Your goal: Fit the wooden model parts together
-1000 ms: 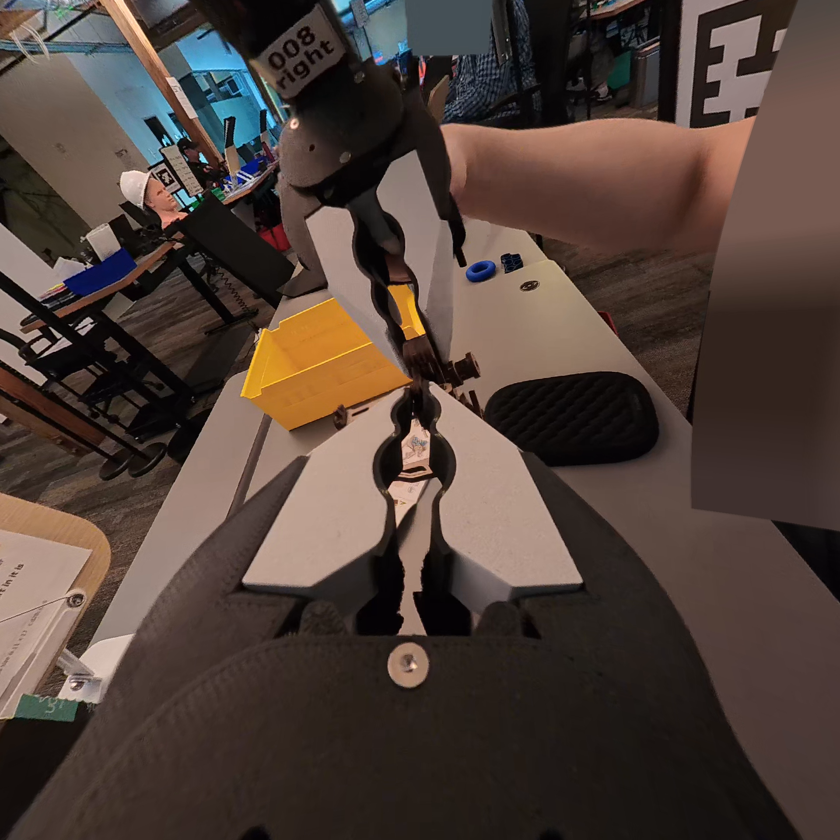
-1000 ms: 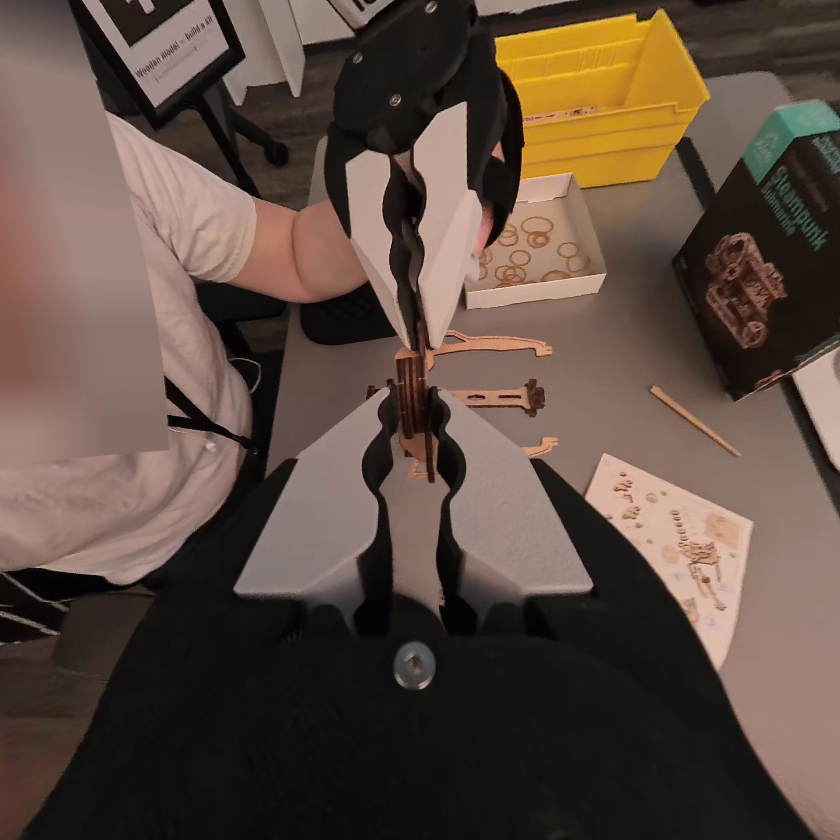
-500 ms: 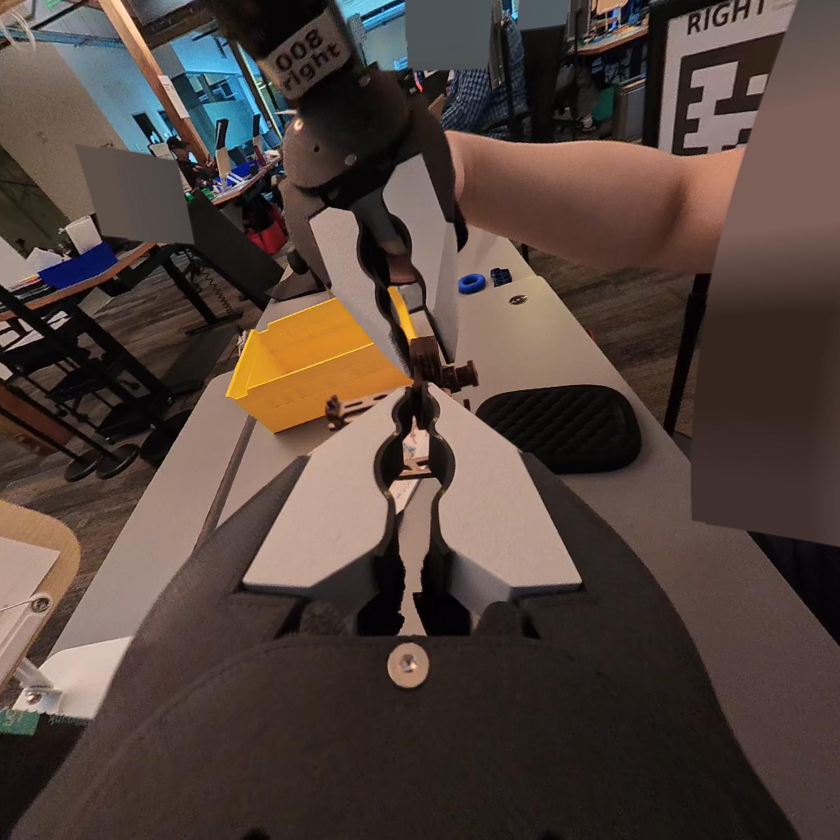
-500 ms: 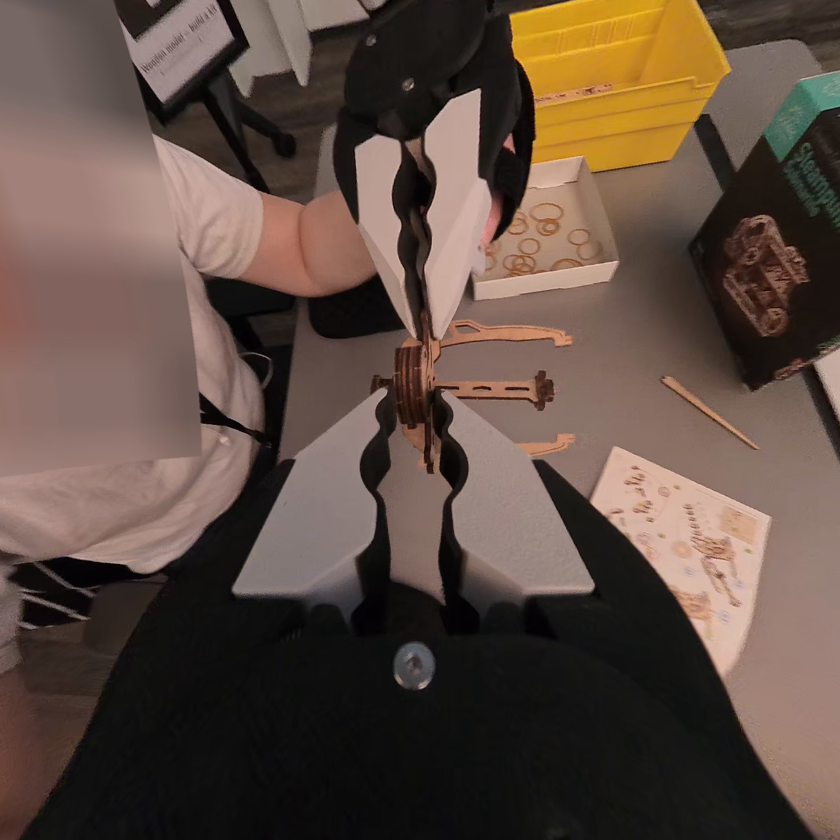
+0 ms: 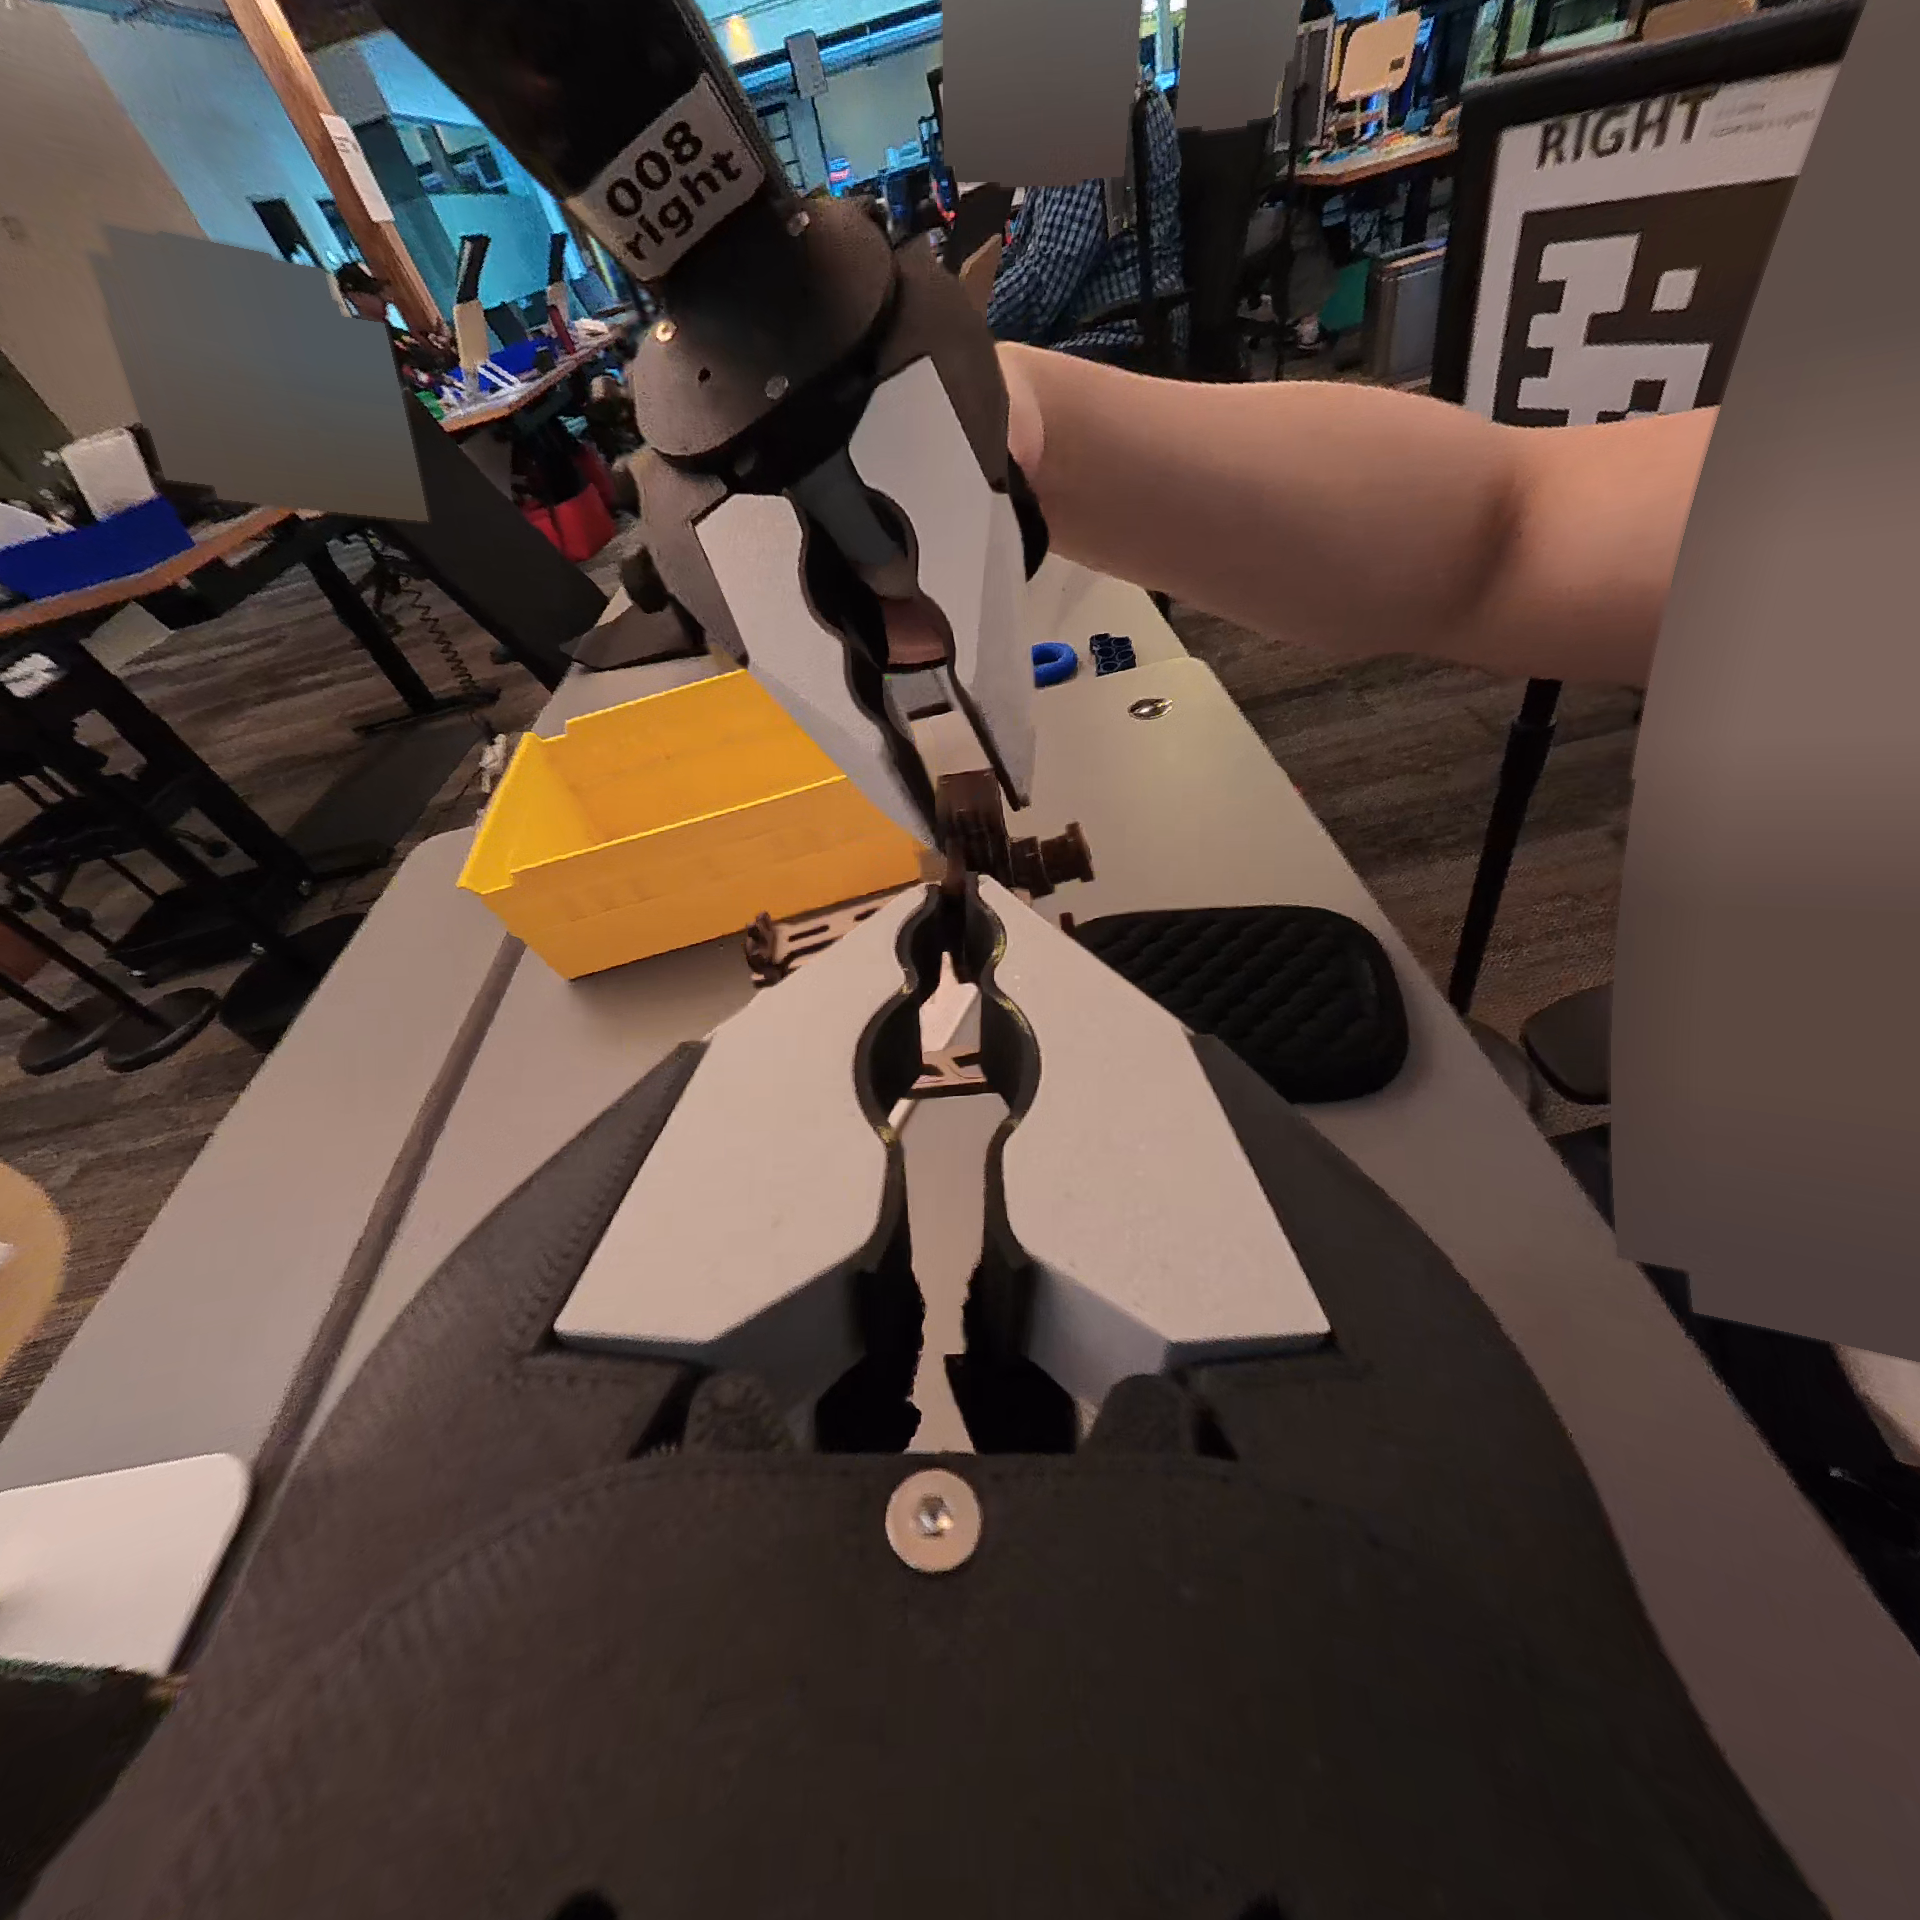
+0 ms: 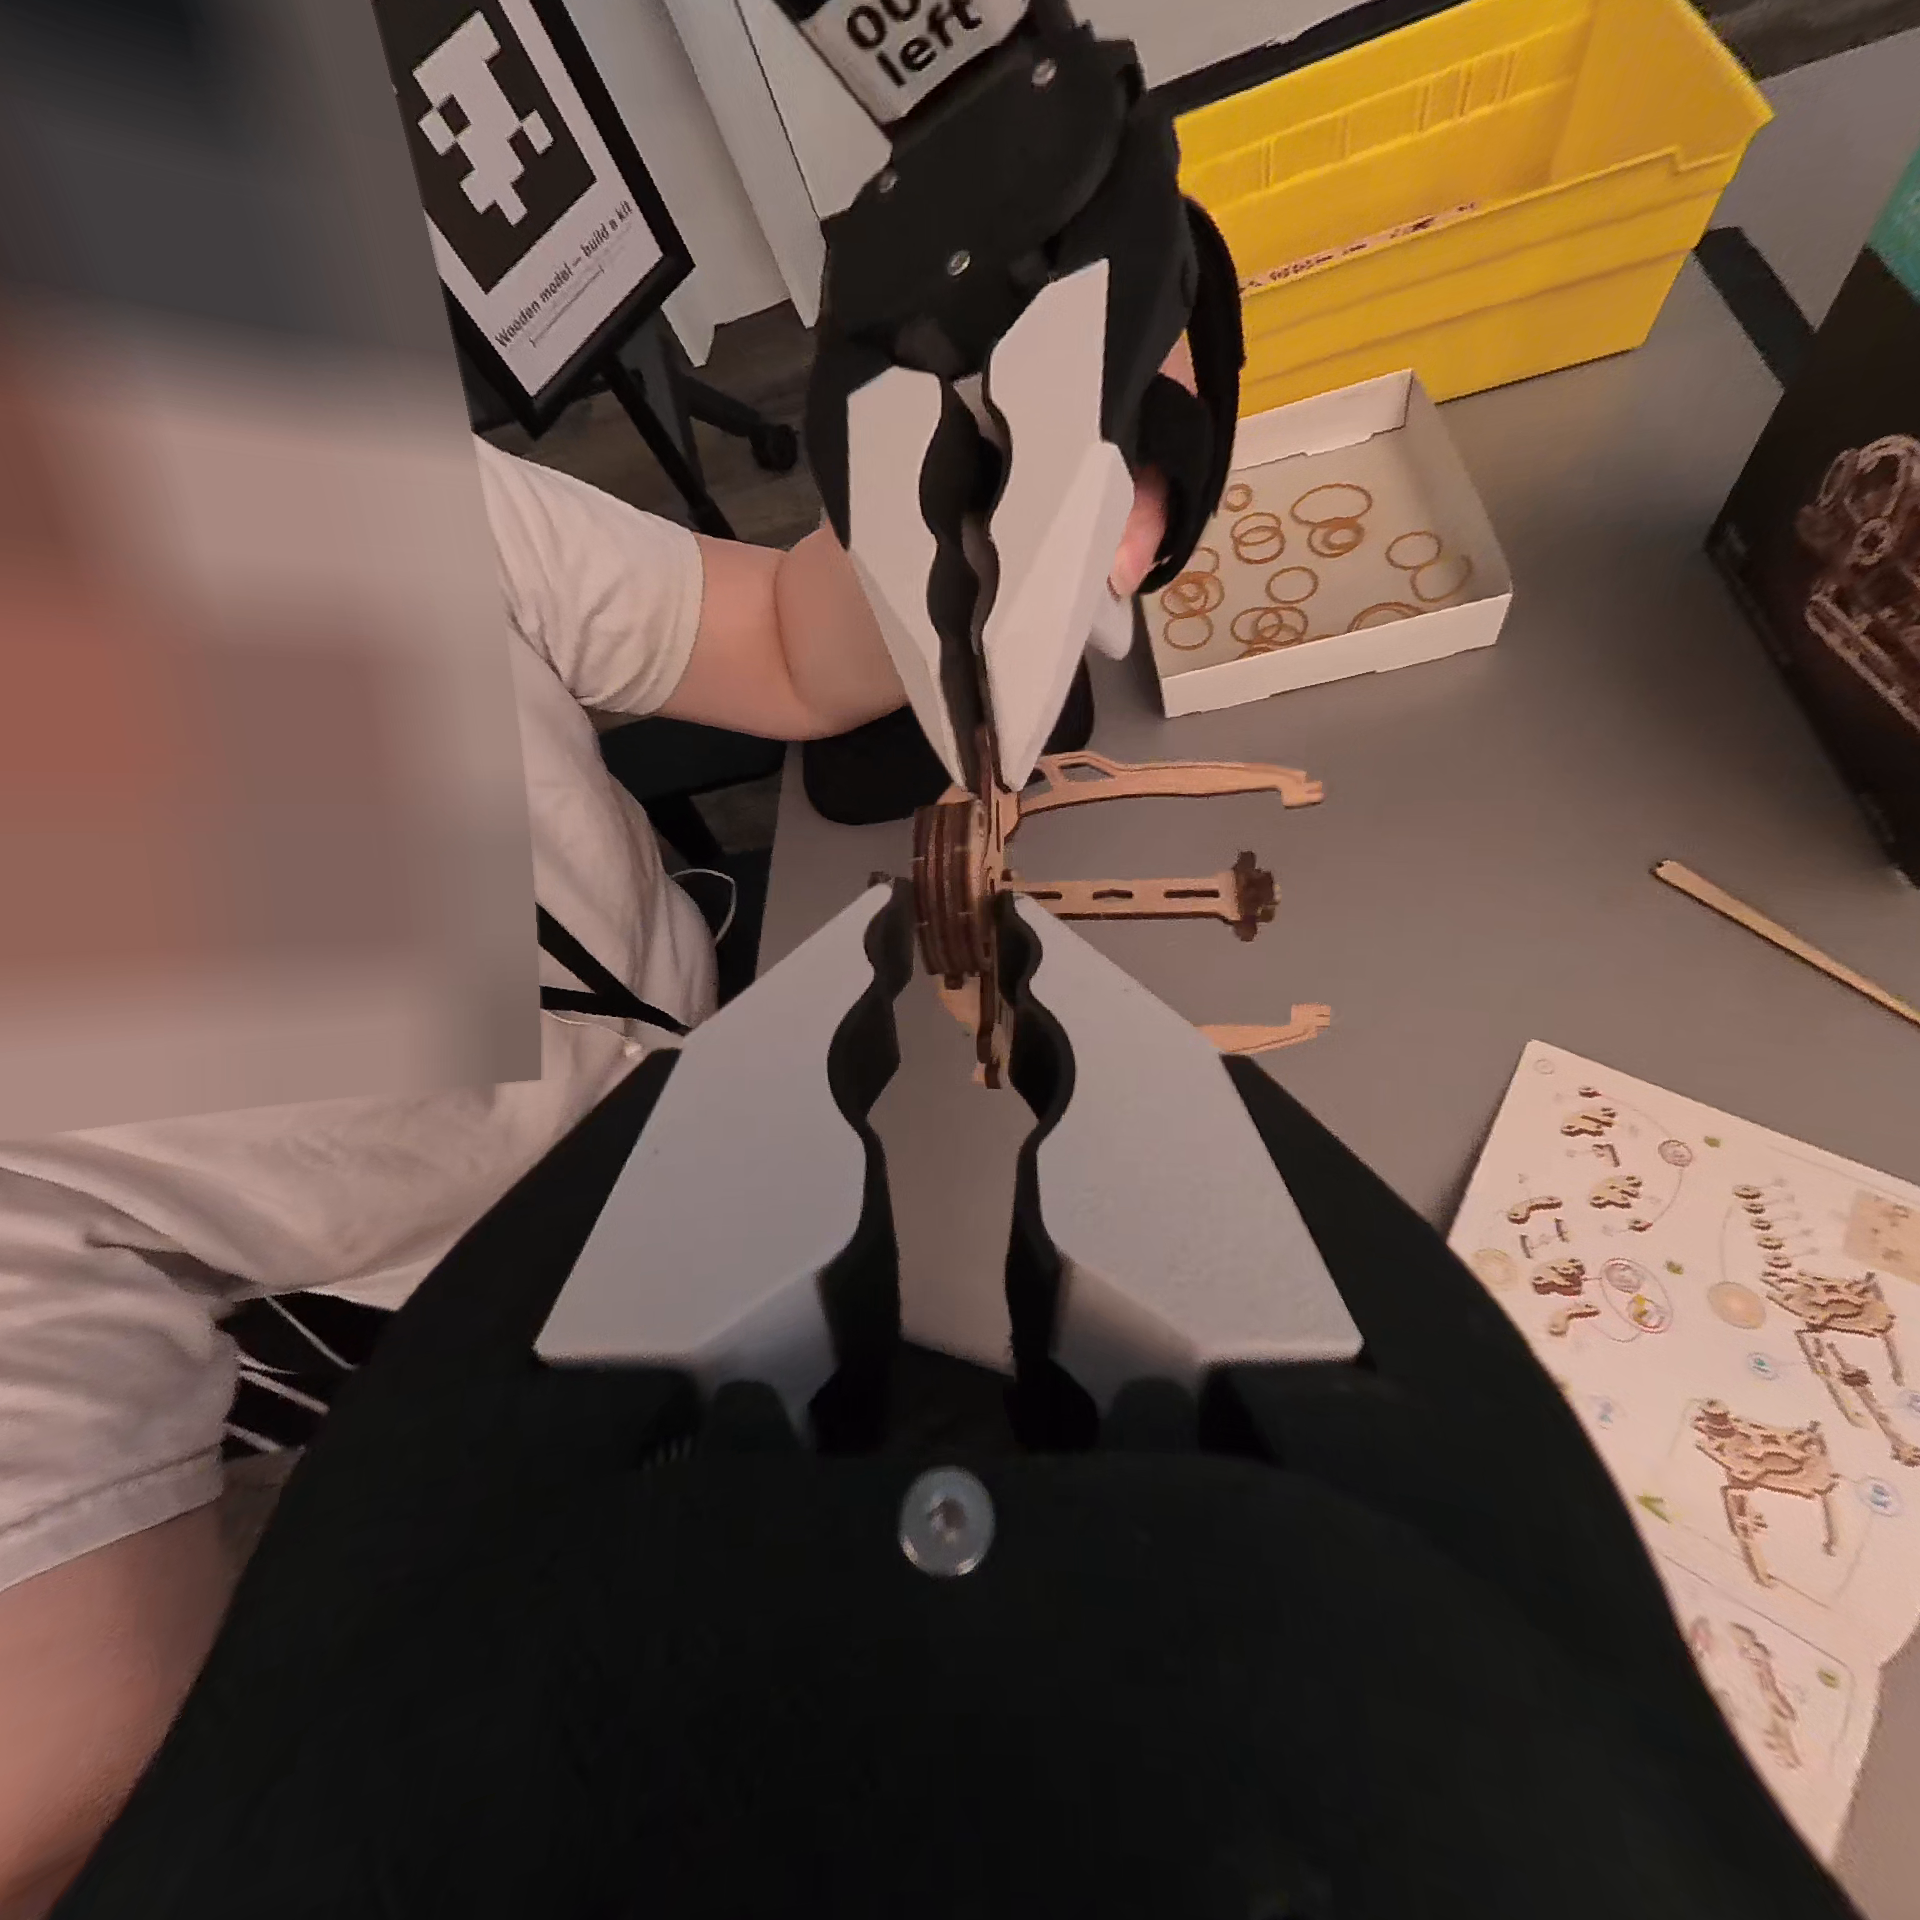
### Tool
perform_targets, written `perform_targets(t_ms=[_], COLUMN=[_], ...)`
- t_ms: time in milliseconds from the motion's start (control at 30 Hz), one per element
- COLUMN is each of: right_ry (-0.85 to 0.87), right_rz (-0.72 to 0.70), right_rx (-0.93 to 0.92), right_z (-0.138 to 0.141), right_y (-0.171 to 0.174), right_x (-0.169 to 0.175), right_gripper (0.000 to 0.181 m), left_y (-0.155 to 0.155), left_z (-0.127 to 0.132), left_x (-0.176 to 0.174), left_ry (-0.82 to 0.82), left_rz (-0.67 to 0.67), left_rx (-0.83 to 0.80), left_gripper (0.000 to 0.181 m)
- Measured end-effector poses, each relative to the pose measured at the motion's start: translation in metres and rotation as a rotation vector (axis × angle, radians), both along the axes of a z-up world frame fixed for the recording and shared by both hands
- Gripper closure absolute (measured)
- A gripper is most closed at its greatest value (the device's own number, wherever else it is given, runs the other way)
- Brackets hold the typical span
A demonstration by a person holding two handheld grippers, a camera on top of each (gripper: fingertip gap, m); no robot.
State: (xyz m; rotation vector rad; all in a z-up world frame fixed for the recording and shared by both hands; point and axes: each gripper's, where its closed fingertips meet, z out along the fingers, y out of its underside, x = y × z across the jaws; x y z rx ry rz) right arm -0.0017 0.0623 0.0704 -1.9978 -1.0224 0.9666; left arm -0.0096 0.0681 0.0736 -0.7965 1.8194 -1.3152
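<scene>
Holding the wooden assembly in mid-air above the grey table, between two grippers meeting tip to tip. The left gripper is coming in from above in the right wrist view, jaws nearly closed, pinching the thin top edge of the flat wooden plate. The right gripper is sitting at the stacked disc part; its jaws are partly open with a clear gap, tips just beside or lightly touching the discs, and firm grip is hard to confirm. In the left wrist view the same piece is showing dark between both sets of tips.

Progress judgement: partway. Disc stack, plate, a slotted axle with a small gear and curved arms are already looking joined into one unit. Whether the discs are fully seated on the plate cannot be told from here.

Left to do, probably: pressing the current joint home, then adding more parts. Rubber bands are lying unused in the white tray, a wooden stick is lying loose on the table, and the instruction sheet is showing a much bigger model. Yellow bin is standing behind.
</scene>
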Motion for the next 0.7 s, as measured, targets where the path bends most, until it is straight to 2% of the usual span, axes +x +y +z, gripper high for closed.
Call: perform_targets(t_ms=[100,233,333,367,400,533,700], right_ry=[0.047,0.02,-0.018,-0.012,-0.014,0.018,0.136], right_rz=[-0.047,-0.05,-0.056,-0.057,-0.063,-0.056,-0.02], right_rx=[-0.018,0.006,0.015,0.015,0.011,-0.03,-0.164], right_z=[0.005,0.003,-0.001,-0.001,-0.001,-0.002,0.001], right_y=[0.007,0.008,0.01,0.011,0.013,0.012,0.006], right_x=[0.006,0.007,0.006,0.006,0.006,0.005,0.003], right_gripper=[0.171,0.171,0.171,0.171,0.171,0.172,0.172], left_y=[0.006,0.01,0.007,0.005,0.005,0.004,-0.003], left_z=[0.001,0.001,-0.003,-0.005,-0.007,-0.01,-0.008], left_x=[0.005,0.011,0.012,0.012,0.013,0.012,0.008], left_ry=[0.023,0.059,0.12,0.141,0.159,0.175,0.108], left_rz=[0.035,0.063,0.027,0.01,0.007,-0.012,-0.008], left_rx=[-0.071,-0.157,-0.24,-0.26,-0.271,-0.277,-0.131], left_gripper=[0.178,0.163,0.168,0.179,0.181,0.181,0.181])
